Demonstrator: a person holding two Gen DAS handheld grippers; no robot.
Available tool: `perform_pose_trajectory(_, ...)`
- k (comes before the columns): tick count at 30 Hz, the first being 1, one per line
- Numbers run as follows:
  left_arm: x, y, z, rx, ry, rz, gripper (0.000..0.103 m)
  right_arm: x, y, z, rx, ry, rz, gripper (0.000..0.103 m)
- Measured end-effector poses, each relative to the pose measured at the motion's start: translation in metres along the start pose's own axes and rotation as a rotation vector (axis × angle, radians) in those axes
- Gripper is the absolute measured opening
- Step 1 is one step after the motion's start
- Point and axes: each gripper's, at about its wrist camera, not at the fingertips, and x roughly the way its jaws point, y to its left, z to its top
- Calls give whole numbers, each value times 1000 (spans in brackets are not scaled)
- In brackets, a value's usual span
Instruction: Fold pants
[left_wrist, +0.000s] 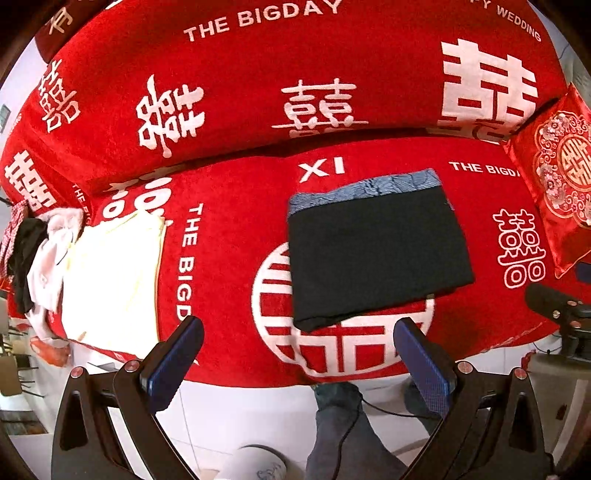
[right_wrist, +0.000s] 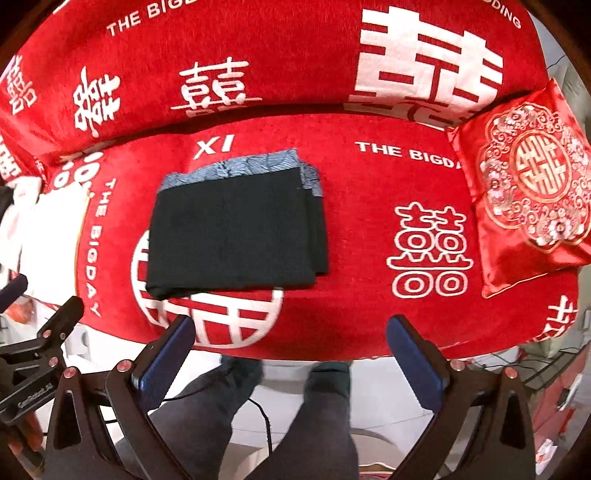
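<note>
The black pants (left_wrist: 376, 254) lie folded into a neat rectangle on the red sofa seat (left_wrist: 229, 258), with a blue patterned waistband (left_wrist: 365, 190) along the far edge. They also show in the right wrist view (right_wrist: 232, 236). My left gripper (left_wrist: 299, 332) is open and empty, held back from the sofa's front edge, just short of the pants' near edge. My right gripper (right_wrist: 290, 330) is open and empty, also in front of the sofa, near the pants' front right corner.
A cream folded garment (left_wrist: 114, 280) and a heap of white and dark clothes (left_wrist: 37, 258) lie at the seat's left end. A red embroidered cushion (right_wrist: 532, 184) rests at the right. The person's legs (right_wrist: 314, 424) stand on the white floor below.
</note>
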Motion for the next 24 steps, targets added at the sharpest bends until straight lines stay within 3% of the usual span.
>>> perform_pose_trajectory(11,-2,-25,-2,29,32,24,103,-4,-7,-4,-31,-11,11,103)
perform_pose_trajectory(24,-8,-26,-2,35,24,23,103,-9,-7,-6,-26,-27,10,103)
